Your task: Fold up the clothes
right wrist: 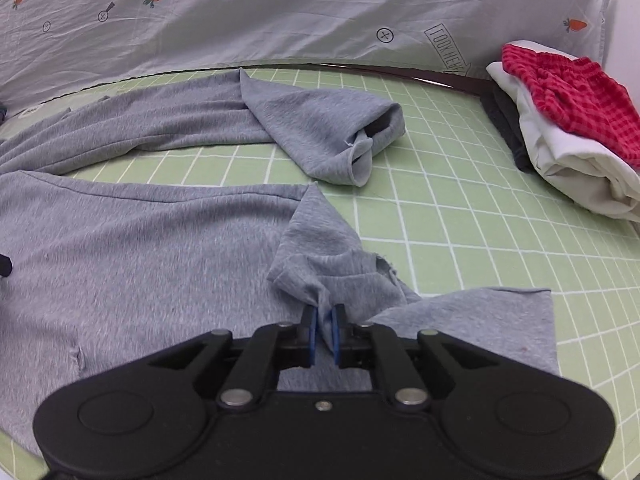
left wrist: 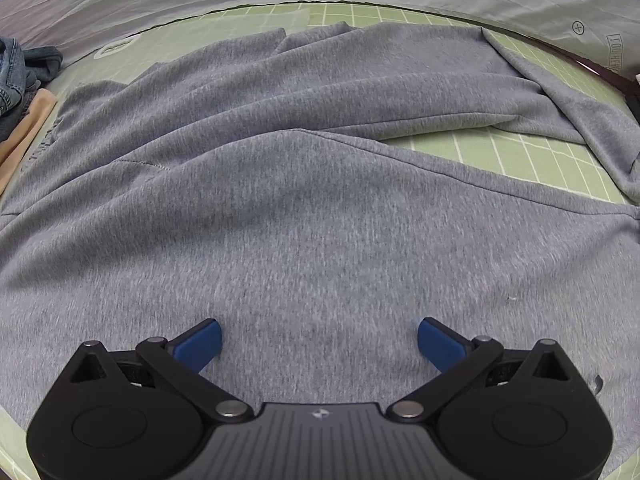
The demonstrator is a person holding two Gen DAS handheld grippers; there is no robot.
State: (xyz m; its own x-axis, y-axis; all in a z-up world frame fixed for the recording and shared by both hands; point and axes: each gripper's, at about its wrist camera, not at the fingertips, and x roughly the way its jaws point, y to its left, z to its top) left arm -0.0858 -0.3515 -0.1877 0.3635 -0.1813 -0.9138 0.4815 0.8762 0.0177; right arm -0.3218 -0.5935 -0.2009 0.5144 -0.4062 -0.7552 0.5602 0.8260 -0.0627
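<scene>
A grey long-sleeved top (left wrist: 304, 216) lies spread over the green grid mat (left wrist: 500, 152). In the left wrist view my left gripper (left wrist: 319, 340) hovers over its body, open, the blue pads wide apart with nothing between them. In the right wrist view the same grey top (right wrist: 132, 248) fills the left half, with one sleeve (right wrist: 320, 136) bent back on itself at the far side. My right gripper (right wrist: 324, 332) is shut on a bunched corner of the top's hem, which rises in a small peak just ahead of the fingers.
A stack of folded clothes, red checked cloth (right wrist: 576, 104) over white (right wrist: 576, 172), sits at the mat's far right. Denim (left wrist: 16, 72) and a beige piece (left wrist: 24, 136) lie at the far left. A pale printed sheet (right wrist: 280, 12) backs the mat (right wrist: 480, 240).
</scene>
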